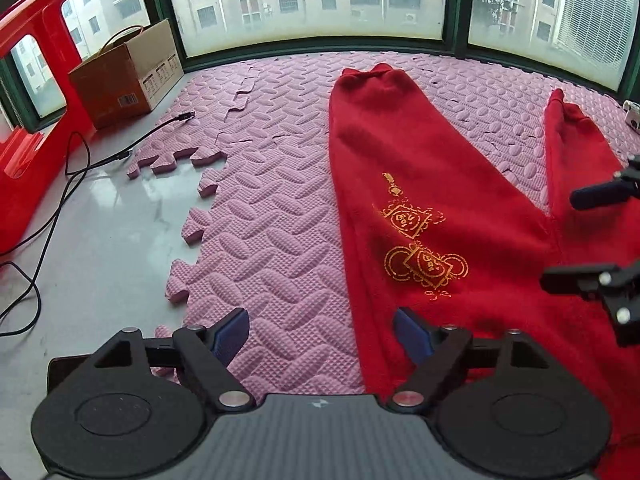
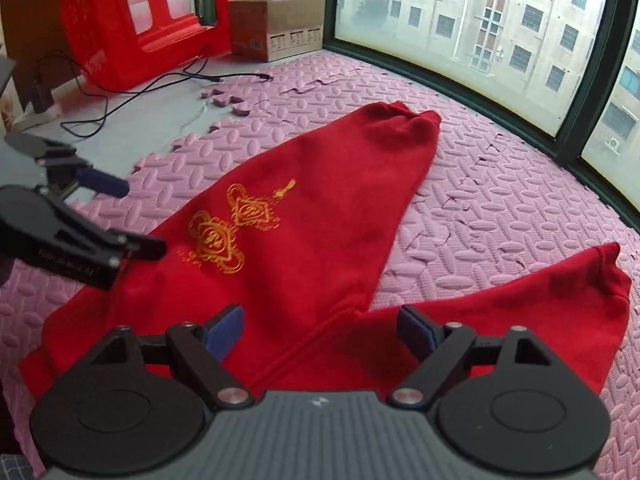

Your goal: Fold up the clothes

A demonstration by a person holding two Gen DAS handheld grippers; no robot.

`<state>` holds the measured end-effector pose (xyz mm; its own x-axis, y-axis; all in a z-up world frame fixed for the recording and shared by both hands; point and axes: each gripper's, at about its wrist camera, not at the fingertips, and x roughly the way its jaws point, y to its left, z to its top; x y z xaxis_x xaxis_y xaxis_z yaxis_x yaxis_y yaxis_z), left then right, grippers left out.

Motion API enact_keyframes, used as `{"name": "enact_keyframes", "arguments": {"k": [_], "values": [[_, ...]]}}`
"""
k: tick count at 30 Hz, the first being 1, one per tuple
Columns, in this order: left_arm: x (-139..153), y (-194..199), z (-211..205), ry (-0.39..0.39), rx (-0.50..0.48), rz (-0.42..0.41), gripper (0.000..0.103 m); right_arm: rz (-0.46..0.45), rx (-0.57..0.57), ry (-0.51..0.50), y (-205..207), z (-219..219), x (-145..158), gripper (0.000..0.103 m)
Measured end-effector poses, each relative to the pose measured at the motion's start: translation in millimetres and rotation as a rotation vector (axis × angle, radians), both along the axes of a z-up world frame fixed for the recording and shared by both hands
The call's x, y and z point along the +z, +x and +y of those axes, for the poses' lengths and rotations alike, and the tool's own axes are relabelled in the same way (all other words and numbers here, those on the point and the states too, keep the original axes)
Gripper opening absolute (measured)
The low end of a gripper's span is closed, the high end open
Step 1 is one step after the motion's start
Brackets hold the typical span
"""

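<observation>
Now both claws, left claw [image 1: 320, 334] and right claw [image 2: 320, 330], are held apart; red trousers [image 2: 320, 208] should be gripped at the waistband corners.

We are seeing red trousers [image 1: 432, 184] carrying a gold ornamental print [image 1: 420, 248] over pink foam mats [image 1: 272, 216] embossed with a woven oval pattern. We are also noticing blue pads [image 2: 224, 332] showing on the black right gripper [image 2: 320, 332], and a brown cardboard box [image 1: 124, 72].
</observation>
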<state>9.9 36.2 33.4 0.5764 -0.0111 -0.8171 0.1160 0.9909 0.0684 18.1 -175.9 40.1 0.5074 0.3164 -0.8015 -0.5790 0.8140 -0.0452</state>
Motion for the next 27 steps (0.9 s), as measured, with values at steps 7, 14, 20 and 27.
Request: {"name": "enact_keyframes", "arguments": {"k": [7,14,20,27], "values": [[20.0,-9.8,17.3,-0.047,0.062,-0.028,0.081,0.021,0.104,0.141,-56.1,22.2,23.9,0.058],[27.2,-22.3,32.2,-0.095,0.131,-0.06,0.081,0.043,0.124,0.151,-57.0,61.8,9.4,0.035],[27.4,-29.3,43.3,-0.131,0.16,-0.061,0.082,0.085,0.055,0.18,-47.9,67.2,-7.1,0.01],[30.7,-28.8,46.6,-0.157,0.169,-0.068,0.082,0.135,0.046,0.259,-44.8,61.9,-5.4,0.014]]}}
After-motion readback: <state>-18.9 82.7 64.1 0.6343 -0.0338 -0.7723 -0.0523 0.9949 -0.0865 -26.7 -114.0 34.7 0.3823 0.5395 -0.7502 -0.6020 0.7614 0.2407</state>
